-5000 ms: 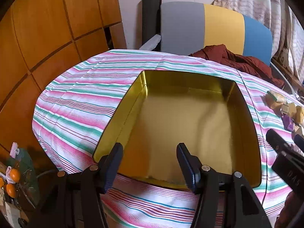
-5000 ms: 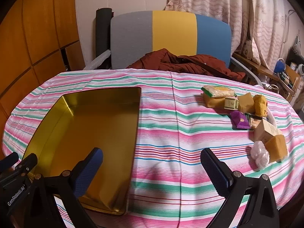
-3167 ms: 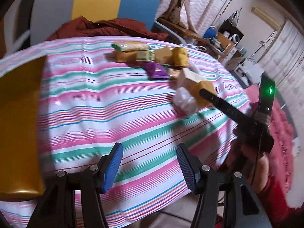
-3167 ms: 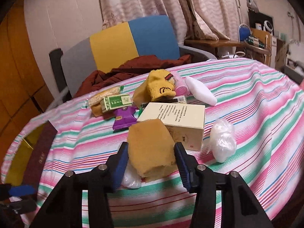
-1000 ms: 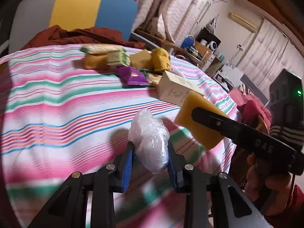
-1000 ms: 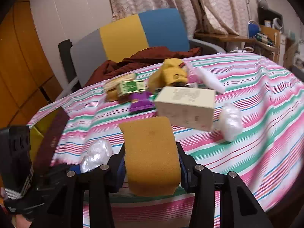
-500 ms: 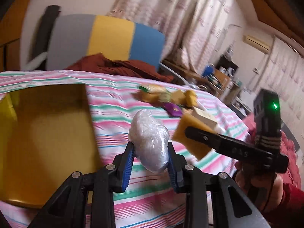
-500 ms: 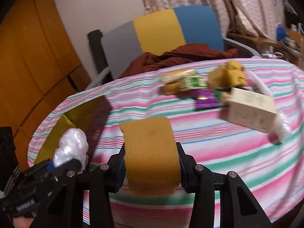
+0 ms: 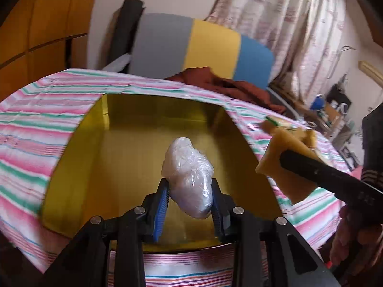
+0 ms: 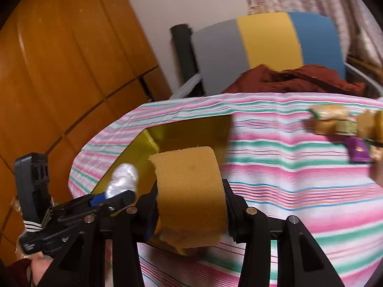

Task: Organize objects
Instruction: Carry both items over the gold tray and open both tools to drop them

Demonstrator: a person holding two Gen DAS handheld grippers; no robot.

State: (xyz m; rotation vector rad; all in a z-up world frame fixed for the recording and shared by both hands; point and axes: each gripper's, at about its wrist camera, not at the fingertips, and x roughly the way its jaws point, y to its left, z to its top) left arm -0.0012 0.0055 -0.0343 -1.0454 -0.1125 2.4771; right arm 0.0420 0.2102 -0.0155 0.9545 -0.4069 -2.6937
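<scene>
1. Over the gold tin: left gripper clamps a plastic-wrapped bundle; right gripper pinches a tan sponge at the tin's right edge.
2. Risk: slick wrap may slip early; sponge, released here, may land on the striped tablecloth.
3. Unclear: bundle contents; remaining pile blurred, cut off.

One gold tin, one sponge, one plastic-wrapped bundle.
</scene>
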